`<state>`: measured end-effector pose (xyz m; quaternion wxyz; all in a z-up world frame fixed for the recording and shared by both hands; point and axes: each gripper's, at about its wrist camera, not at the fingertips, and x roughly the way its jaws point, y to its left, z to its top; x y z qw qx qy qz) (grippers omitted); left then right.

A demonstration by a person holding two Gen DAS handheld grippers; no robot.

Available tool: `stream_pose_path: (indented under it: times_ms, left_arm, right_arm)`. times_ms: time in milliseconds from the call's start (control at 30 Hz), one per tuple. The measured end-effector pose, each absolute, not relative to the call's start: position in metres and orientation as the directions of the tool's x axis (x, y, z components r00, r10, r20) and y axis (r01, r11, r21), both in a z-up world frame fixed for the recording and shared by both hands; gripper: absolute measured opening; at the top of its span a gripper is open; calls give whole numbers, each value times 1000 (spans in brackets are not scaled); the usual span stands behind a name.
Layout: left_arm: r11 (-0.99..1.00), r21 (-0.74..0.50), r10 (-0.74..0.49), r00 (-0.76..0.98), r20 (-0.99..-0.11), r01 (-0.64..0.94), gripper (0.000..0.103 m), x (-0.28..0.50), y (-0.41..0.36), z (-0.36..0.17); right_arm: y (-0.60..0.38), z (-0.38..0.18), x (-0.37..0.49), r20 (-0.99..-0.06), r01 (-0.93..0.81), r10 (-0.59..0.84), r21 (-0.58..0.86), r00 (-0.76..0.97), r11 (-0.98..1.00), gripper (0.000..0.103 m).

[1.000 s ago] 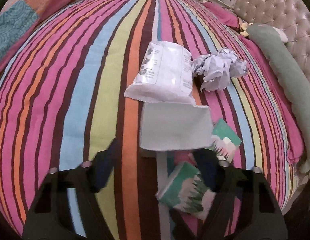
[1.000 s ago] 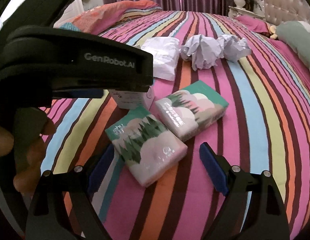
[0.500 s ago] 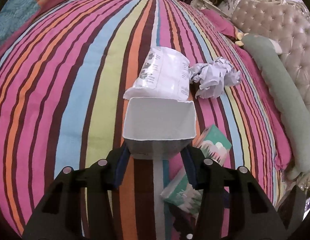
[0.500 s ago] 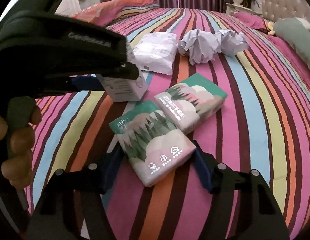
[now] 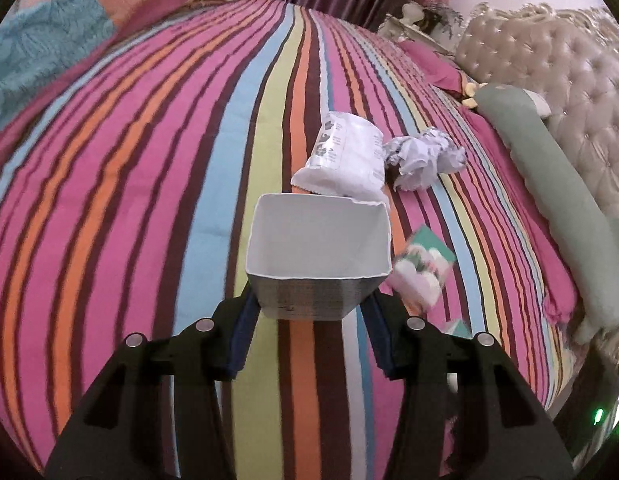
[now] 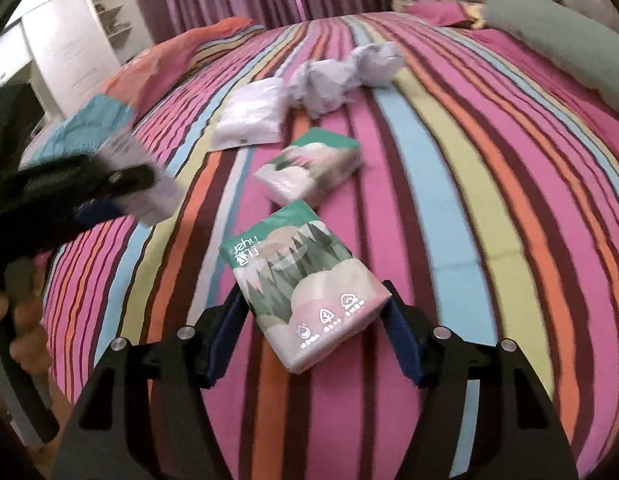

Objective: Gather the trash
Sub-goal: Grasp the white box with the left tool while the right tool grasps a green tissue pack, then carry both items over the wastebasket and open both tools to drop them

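Where a second ago both tools stood open over items lying on the striped bed (image 5: 129, 200), each now clamps one: left tool (image 5: 309, 316) grips the open white box (image 5: 317, 248) at its 12 o'clock, lifted; right tool (image 6: 313, 312) grips the green tissue pack (image 6: 301, 288), raised off the cover. Two pieces collected. Remaining on the bed, from the right tool: second tissue pack (image 6: 309, 172) at 12 o'clock, white pouch (image 6: 253, 116) at 11 o'clock, crumpled paper (image 6: 341, 76) beyond
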<state>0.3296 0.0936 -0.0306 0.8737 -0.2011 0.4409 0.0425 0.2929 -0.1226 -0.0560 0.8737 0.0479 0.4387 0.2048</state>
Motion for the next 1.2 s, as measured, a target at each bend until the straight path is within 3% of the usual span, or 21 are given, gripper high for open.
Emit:
stream_pose_path:
  times_ms: [633, 1200]
  left_arm:
    - [943, -275, -97, 636, -765, -187, 48, 169, 75, -18]
    - [948, -292, -171, 570, -804, -129, 48, 68, 39, -58]
  right_arm:
    - [-185, -45, 210, -706, -199, 411, 366, 577, 909, 63]
    - [-195, -41, 138, -684, -208, 427, 382, 591, 901, 63]
